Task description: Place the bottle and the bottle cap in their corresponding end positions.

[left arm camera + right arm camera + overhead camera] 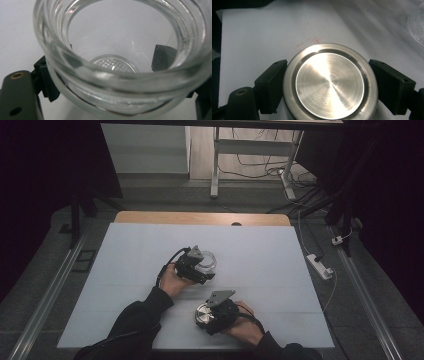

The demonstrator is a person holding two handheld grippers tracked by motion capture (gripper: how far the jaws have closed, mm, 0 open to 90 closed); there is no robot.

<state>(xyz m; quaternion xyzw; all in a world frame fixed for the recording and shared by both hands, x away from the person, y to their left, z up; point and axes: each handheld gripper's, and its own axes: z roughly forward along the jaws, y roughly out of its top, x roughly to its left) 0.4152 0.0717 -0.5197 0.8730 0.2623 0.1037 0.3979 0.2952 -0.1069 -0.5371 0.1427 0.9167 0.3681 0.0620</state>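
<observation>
Left gripper view: a clear glass jar [120, 75] is clamped between the left gripper [107, 72] jaws, its open mouth turned toward the camera, its axis running along the jaws. A round steel lid [329, 81] is clasped flat-face-up by the right gripper [329, 85] just above the white bench [125, 270], near the front edge, the jar being held farther back.

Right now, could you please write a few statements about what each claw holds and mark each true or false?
1. The left claw grips a clear glass jar. True.
2. The jar is full of liquid. False: it looks empty, and its base shows through.
3. The right claw is shut on a round metal lid. True.
4. The lid sits screwed on the jar. False: they are apart, one in each claw.
5. The table is covered in red cloth. False: its cover is white.
</observation>
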